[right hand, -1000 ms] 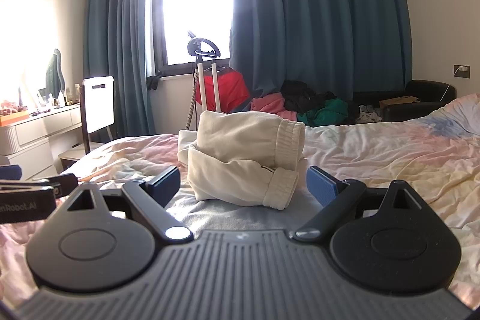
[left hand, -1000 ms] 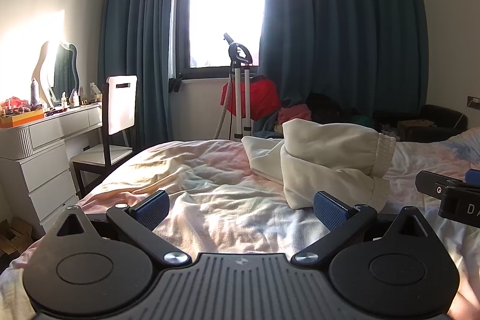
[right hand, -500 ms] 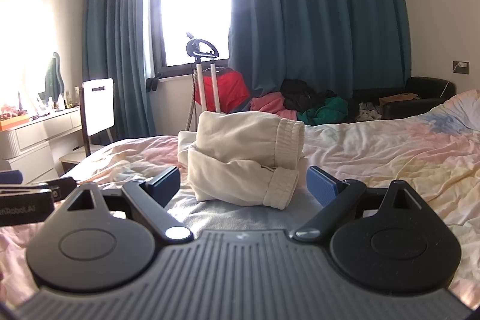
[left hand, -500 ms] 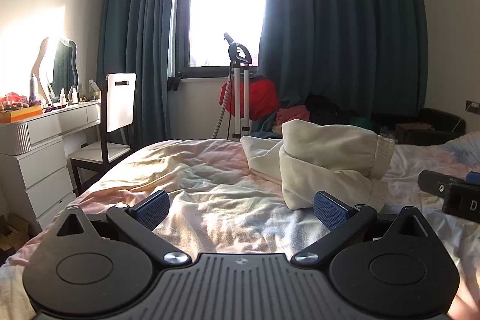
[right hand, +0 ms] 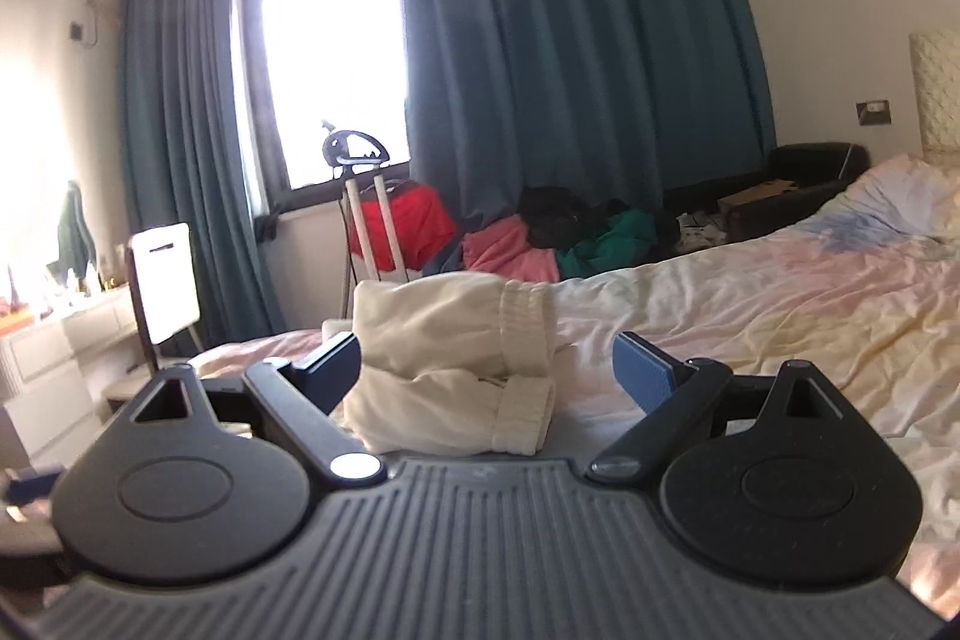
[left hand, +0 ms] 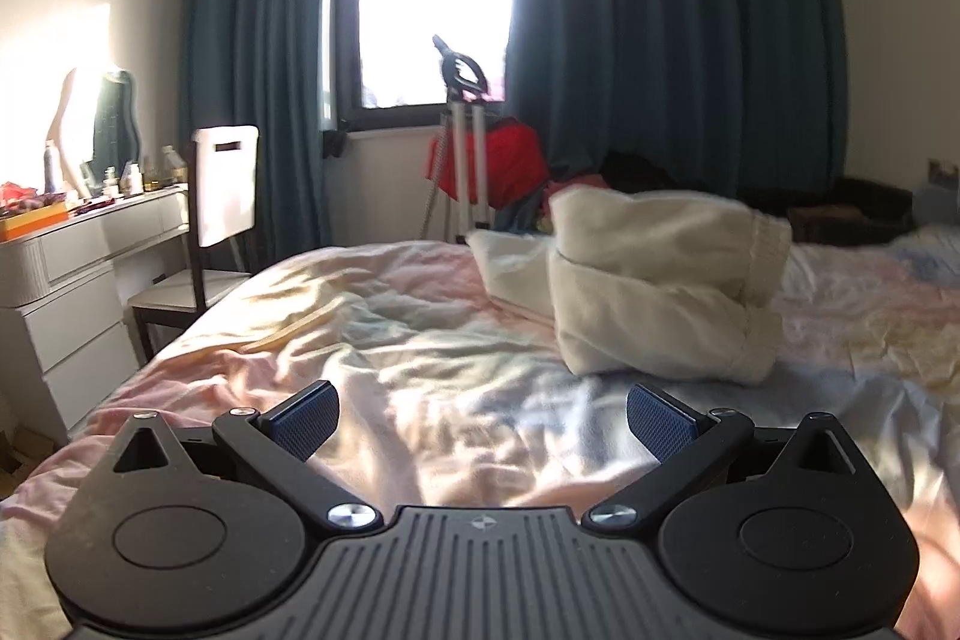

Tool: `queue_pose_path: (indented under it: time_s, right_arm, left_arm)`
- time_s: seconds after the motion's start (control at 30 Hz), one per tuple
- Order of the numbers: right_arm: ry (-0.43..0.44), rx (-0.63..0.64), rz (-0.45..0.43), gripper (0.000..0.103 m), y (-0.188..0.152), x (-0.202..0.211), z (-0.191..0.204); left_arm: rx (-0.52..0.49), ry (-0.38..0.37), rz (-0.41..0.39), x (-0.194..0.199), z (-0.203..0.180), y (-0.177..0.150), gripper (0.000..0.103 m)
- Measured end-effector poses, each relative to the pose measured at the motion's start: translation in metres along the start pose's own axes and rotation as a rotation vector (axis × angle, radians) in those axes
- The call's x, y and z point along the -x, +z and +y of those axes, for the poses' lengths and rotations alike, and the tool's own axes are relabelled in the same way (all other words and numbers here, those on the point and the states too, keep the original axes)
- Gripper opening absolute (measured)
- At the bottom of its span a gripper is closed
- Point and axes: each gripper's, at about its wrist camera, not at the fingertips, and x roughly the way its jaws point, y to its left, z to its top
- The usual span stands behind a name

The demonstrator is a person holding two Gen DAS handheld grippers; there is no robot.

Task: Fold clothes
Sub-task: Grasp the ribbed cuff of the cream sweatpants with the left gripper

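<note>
Cream fleece garment (left hand: 660, 304) sits bundled mid-bed (left hand: 390, 340) — soft, floppy; best pinched at its ribbed cuffs — left tool (left hand: 480, 421) and right tool (right hand: 485, 370) both spread apart, empty

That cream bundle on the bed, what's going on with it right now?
A person holds a two-finger gripper in each hand, and neither touches anything. The cream garment lies folded into a thick bundle on the rumpled bed. The right gripper is open with the bundle showing between its fingers. The left gripper is open too, aimed at bare bedding with the bundle off to its right. A pile of other clothes sits by the curtains.
</note>
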Motion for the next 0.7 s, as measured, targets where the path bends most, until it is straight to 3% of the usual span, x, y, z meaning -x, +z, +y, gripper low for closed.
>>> queue_pose_path:
  time_s: [0.2,0.4,0.57,0.7]
  right_arm:
    - [-0.07,-0.051,-0.045,0.092,0.007,-0.004,-0.024]
    - [-0.198,-0.126,-0.044,0.092,0.003,-0.025,-0.066]
    - [-0.274,-0.154,-0.009,0.092,-0.007,-0.046,-0.09]
    - [-0.28,-0.166,0.016,0.092,-0.017,-0.061,-0.097]
  left_arm:
    - [-0.134,-0.099,0.031,-0.048,-0.059,-0.001,0.103]
    - [-0.286,-0.218,-0.02,-0.107,-0.142,0.008,0.1]
    - [-0.351,-0.233,-0.03,-0.164,-0.204,0.008,0.092]
    - [-0.373,-0.162,-0.043,-0.203,-0.235,0.003,0.081]
